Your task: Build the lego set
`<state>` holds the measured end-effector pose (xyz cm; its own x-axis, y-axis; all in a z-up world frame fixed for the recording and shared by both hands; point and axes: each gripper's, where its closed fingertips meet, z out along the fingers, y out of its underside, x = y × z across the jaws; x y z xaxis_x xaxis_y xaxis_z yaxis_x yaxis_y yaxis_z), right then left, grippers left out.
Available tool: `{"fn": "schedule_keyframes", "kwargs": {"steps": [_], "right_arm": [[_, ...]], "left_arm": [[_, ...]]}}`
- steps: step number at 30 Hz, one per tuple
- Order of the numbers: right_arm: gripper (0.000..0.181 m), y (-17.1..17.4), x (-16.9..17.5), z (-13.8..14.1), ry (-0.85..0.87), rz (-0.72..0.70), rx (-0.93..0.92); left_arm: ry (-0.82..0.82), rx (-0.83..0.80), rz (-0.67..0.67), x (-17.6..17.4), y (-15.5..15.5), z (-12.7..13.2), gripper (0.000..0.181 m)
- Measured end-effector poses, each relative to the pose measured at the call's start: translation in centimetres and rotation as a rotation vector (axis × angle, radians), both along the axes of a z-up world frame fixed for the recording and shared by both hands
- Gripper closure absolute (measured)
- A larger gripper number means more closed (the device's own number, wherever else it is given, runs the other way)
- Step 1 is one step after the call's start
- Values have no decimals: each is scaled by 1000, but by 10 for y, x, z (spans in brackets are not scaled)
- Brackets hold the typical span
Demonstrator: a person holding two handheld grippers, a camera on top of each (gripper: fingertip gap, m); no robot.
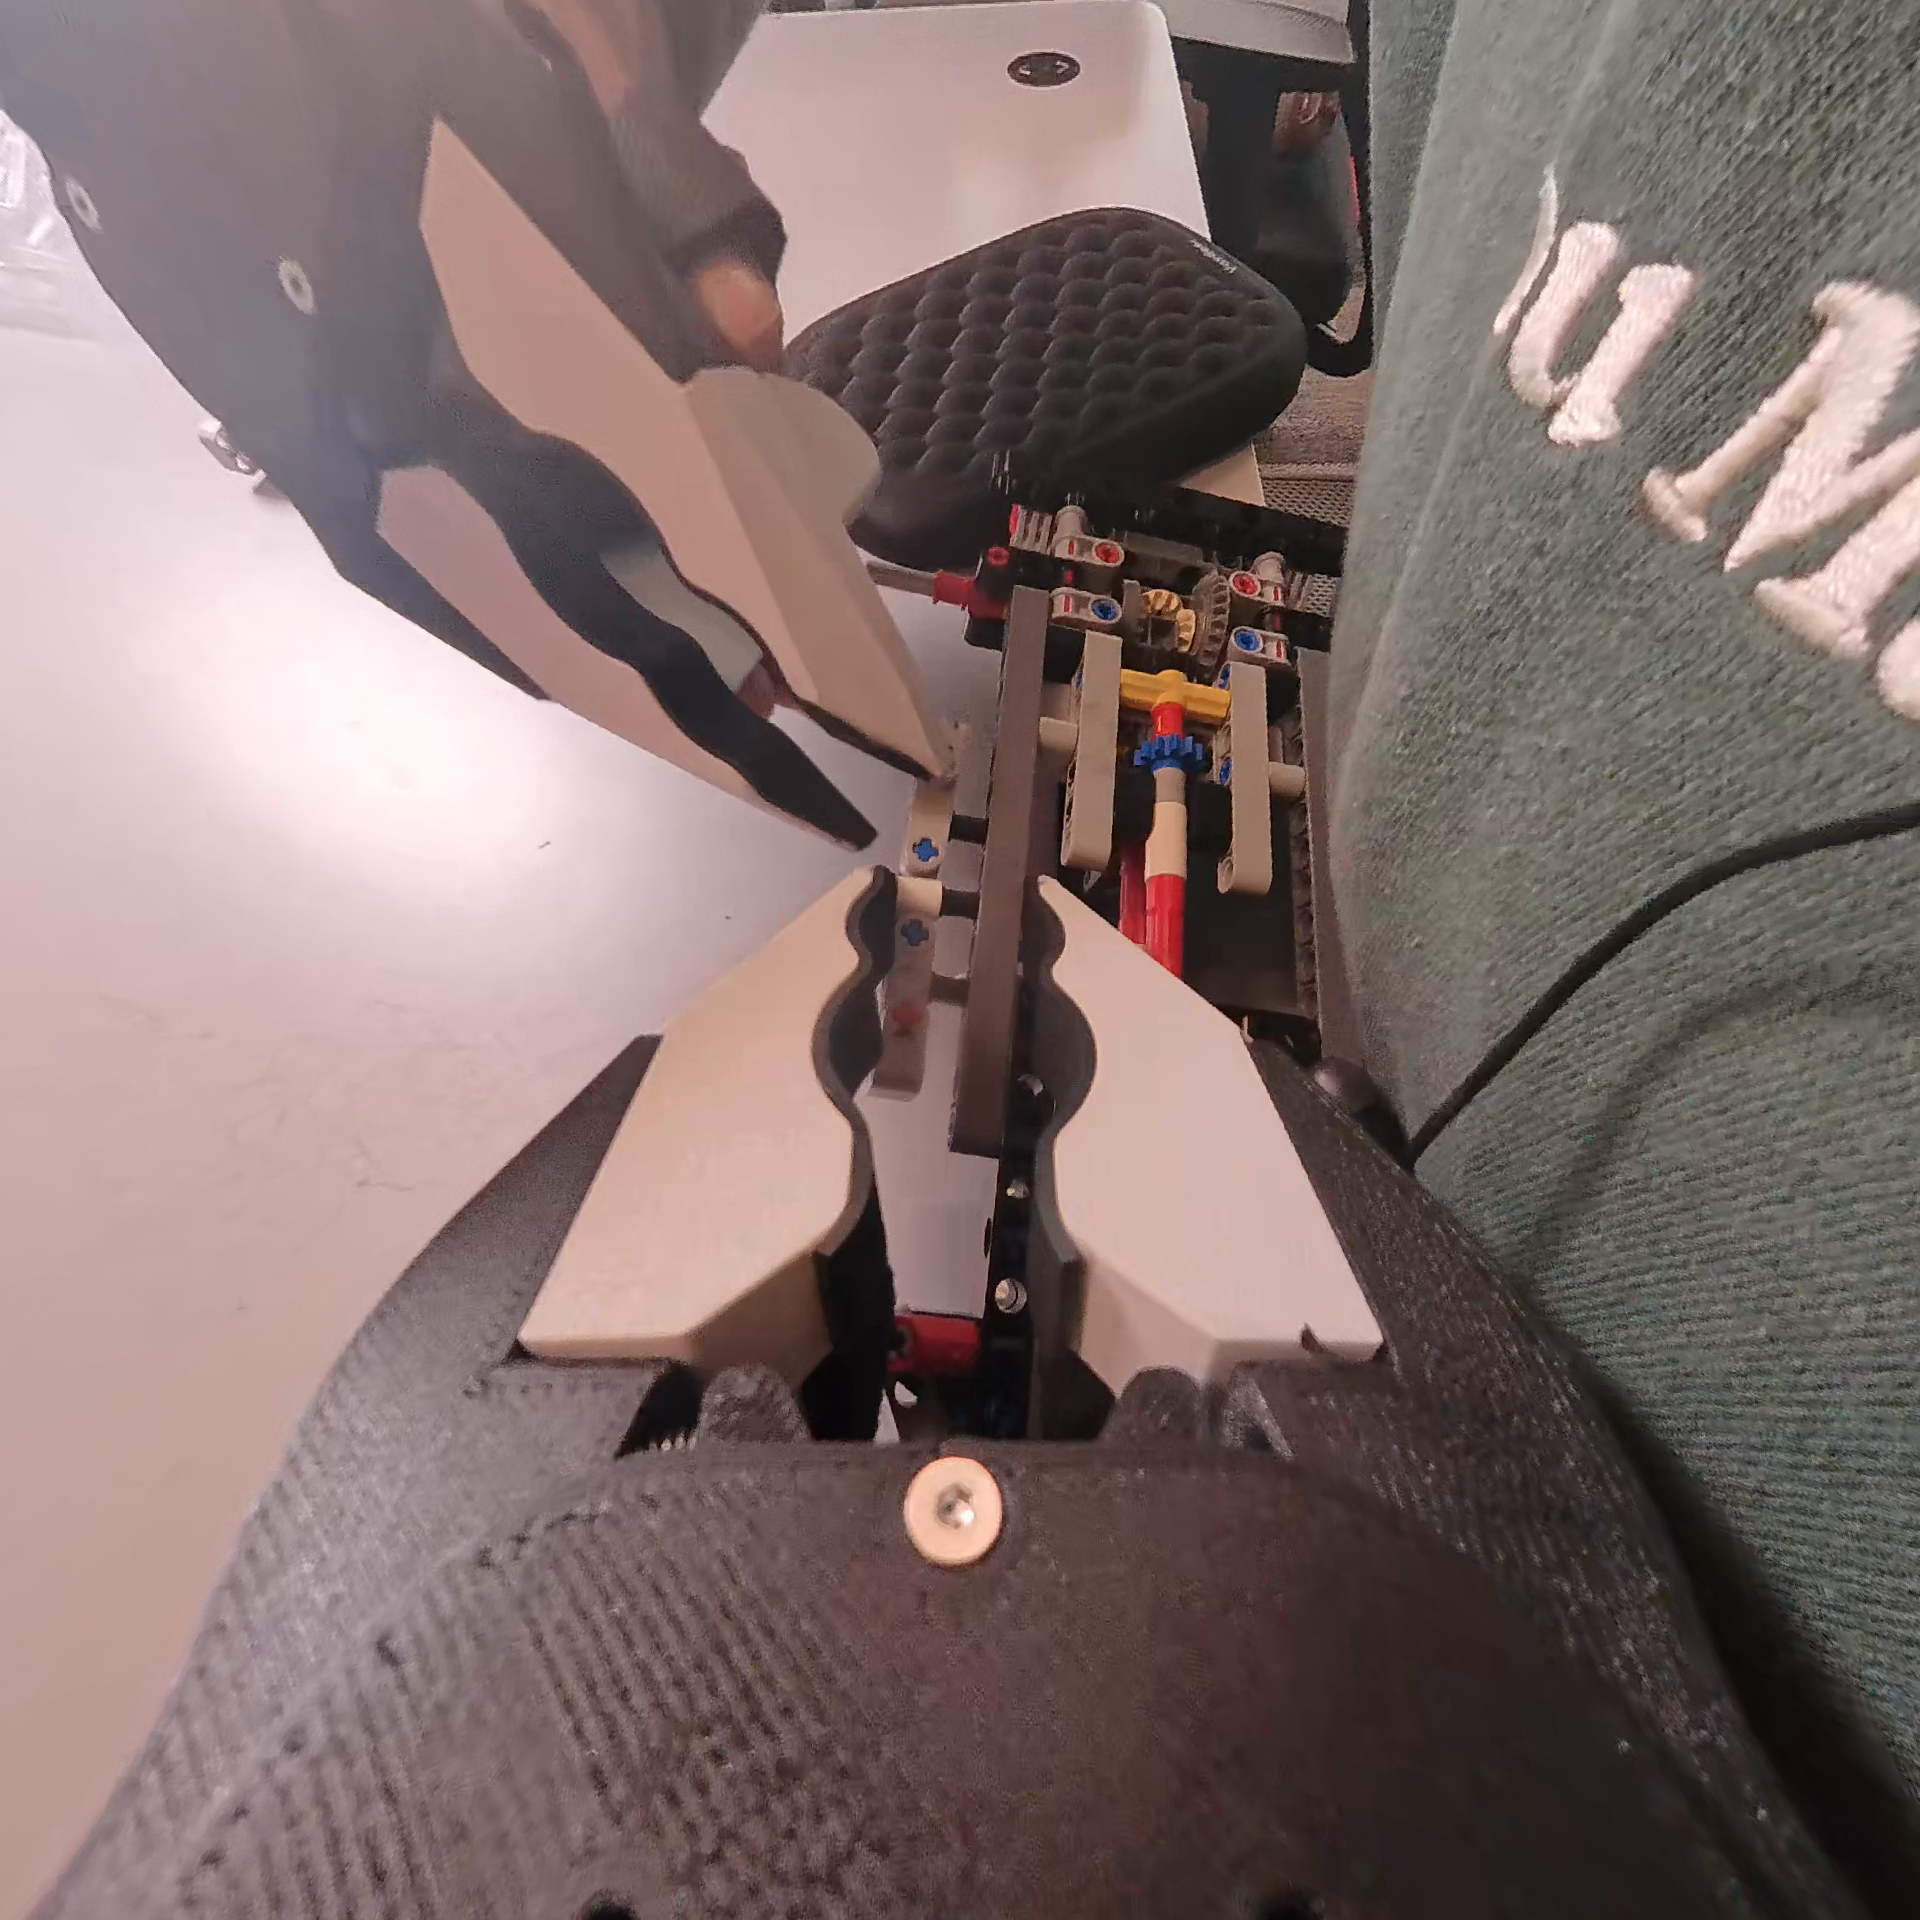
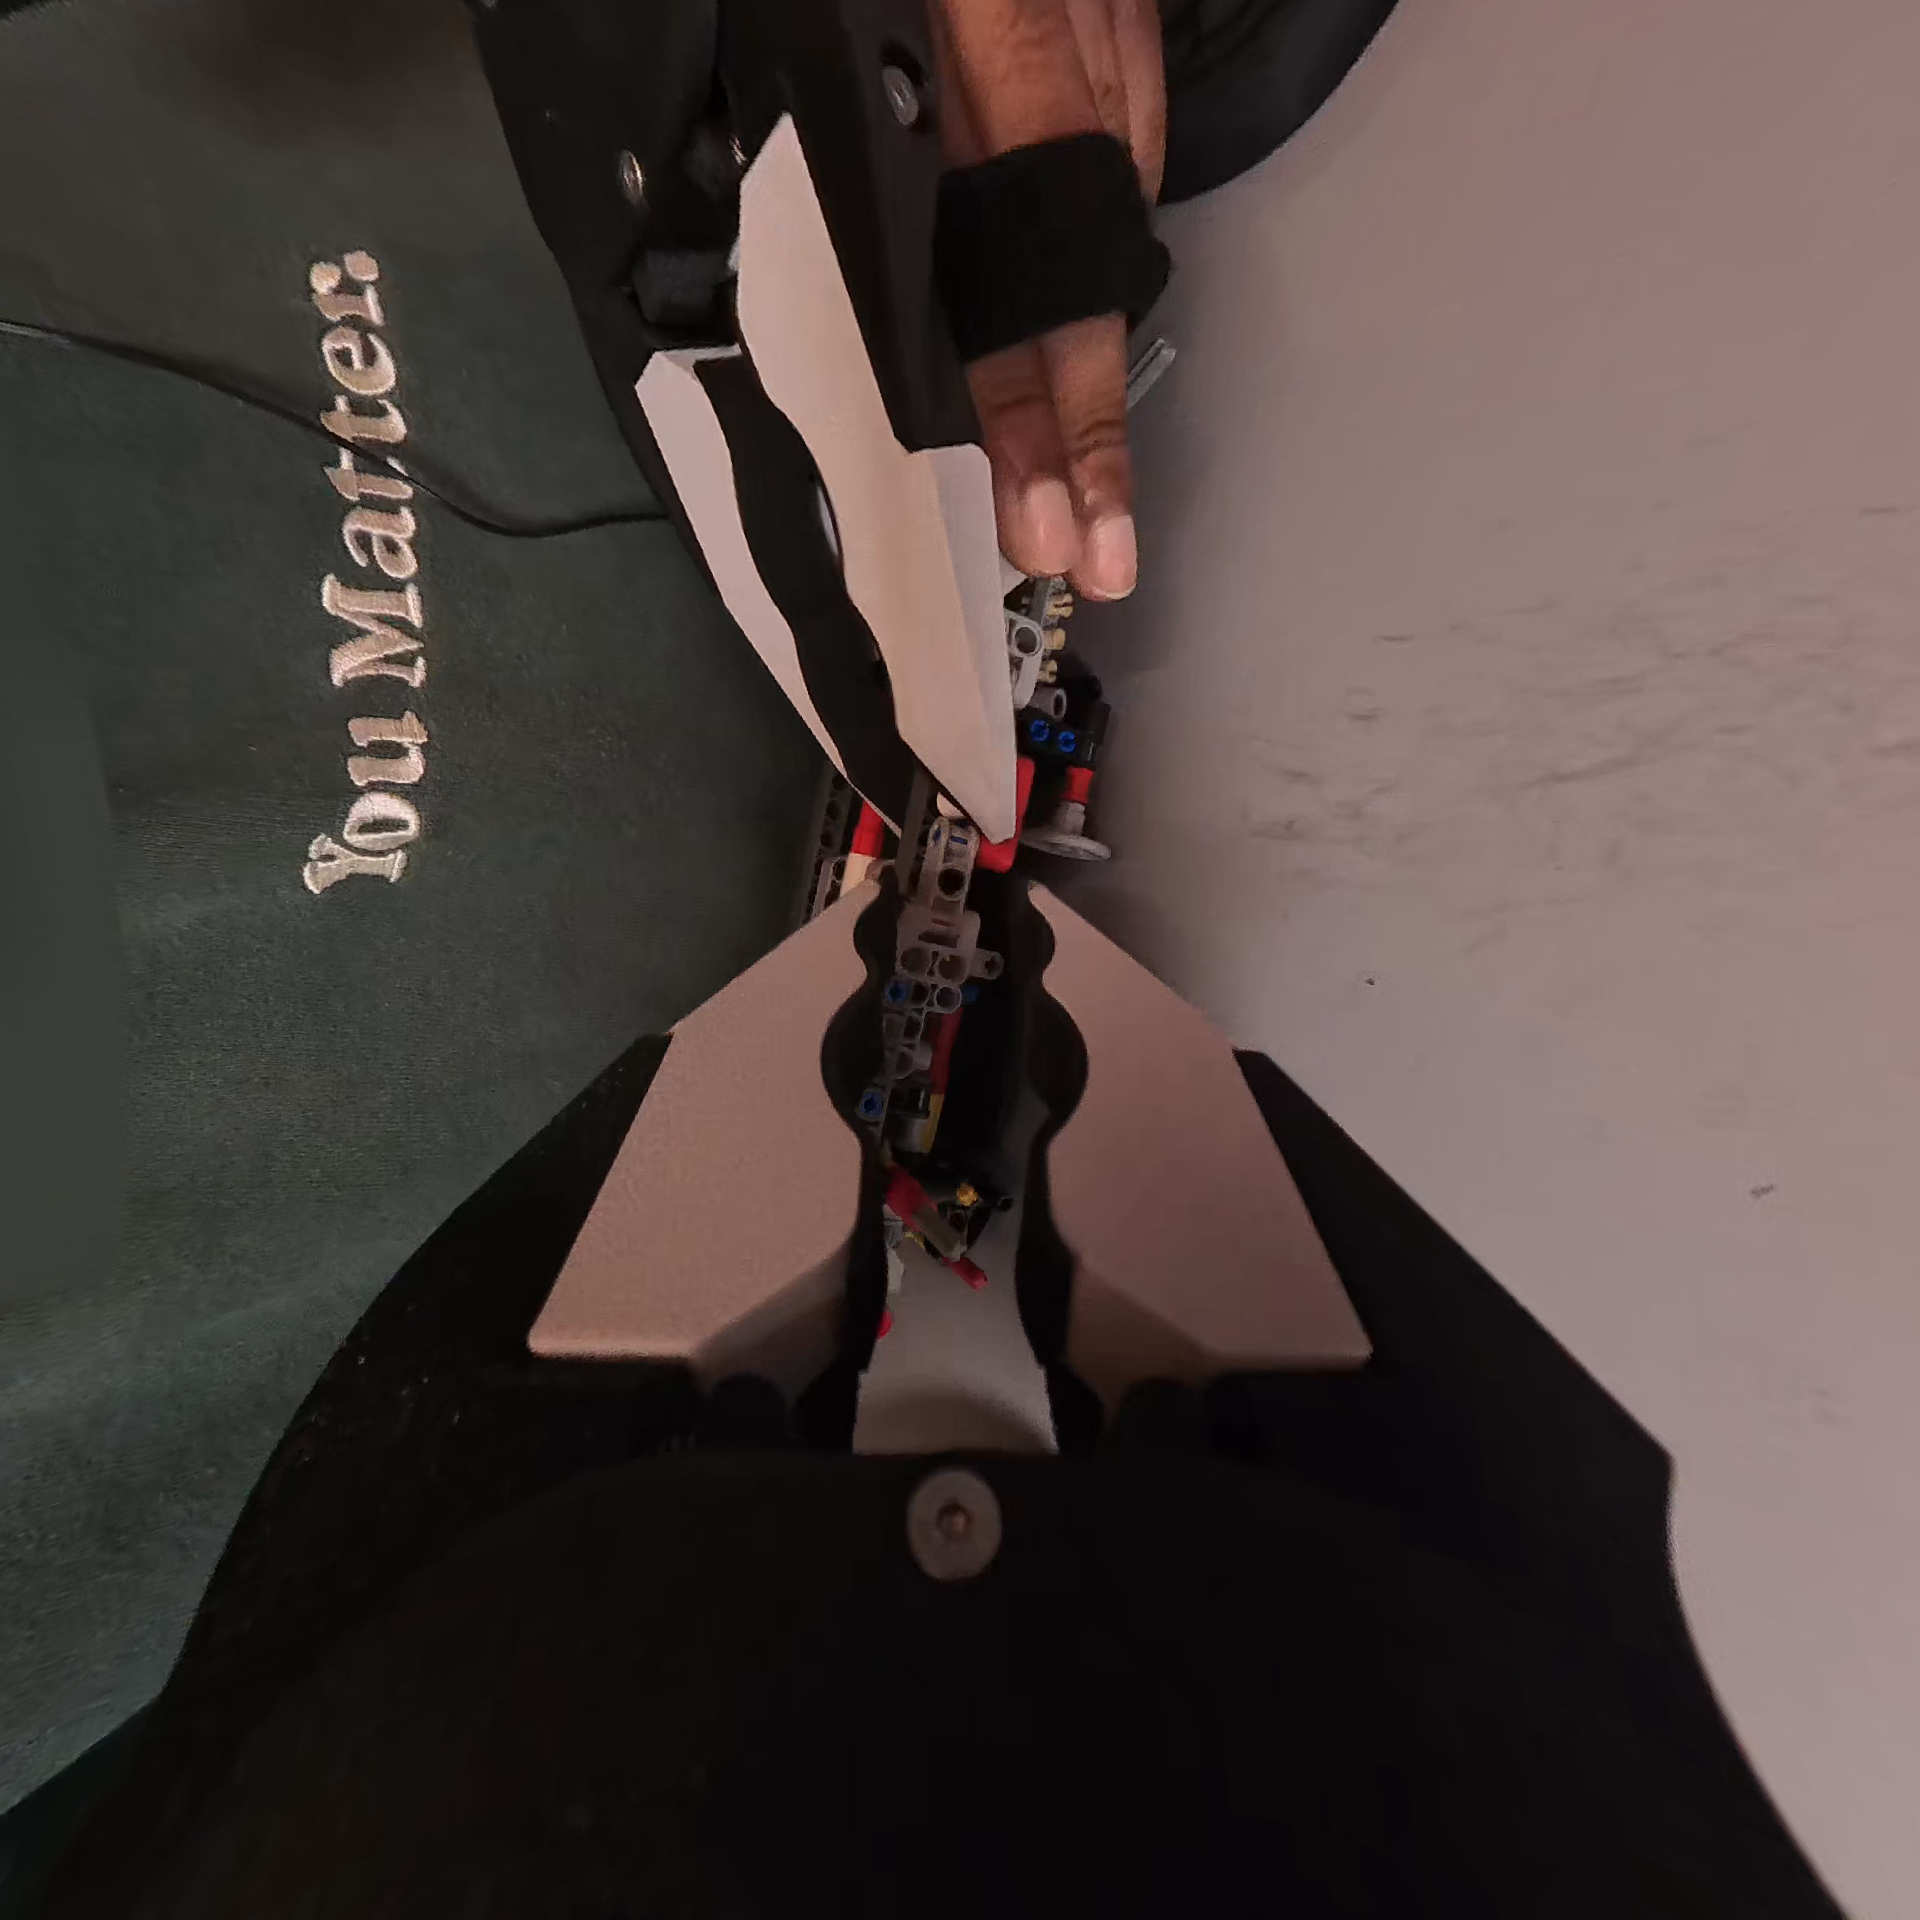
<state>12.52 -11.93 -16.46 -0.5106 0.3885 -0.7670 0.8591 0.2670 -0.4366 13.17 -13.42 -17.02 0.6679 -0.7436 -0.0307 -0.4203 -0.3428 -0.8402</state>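
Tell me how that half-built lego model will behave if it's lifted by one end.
The lego model would probably stay stiff: long beams run its length. Its thin red rod and small gears look likelier to slip out or pop loose. Both the left gripper and right gripper are on it, suggesting one grip may let it twist.

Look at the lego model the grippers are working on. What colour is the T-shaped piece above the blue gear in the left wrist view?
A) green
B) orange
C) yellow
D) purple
C: the T-shaped piece is yellow, sitting on the red rod just above the blue gear in the middle of the lego model.
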Motion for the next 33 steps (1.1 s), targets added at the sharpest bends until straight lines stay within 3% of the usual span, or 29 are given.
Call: {"fn": "schedule_keyframes", "kwargs": {"steps": [2,22,33], "right_arm": [[170,-5,3,0,-29,18,-38],[173,-9,4,-10,-76,21,-77],[170,-7,3,4,-66,-44,-124]], "left_arm": [[4,1,-1,0,0,0,158],[-82,-123,-15,2,-3,-6,156],[-28,29,-15,1,0,2,158]]}}
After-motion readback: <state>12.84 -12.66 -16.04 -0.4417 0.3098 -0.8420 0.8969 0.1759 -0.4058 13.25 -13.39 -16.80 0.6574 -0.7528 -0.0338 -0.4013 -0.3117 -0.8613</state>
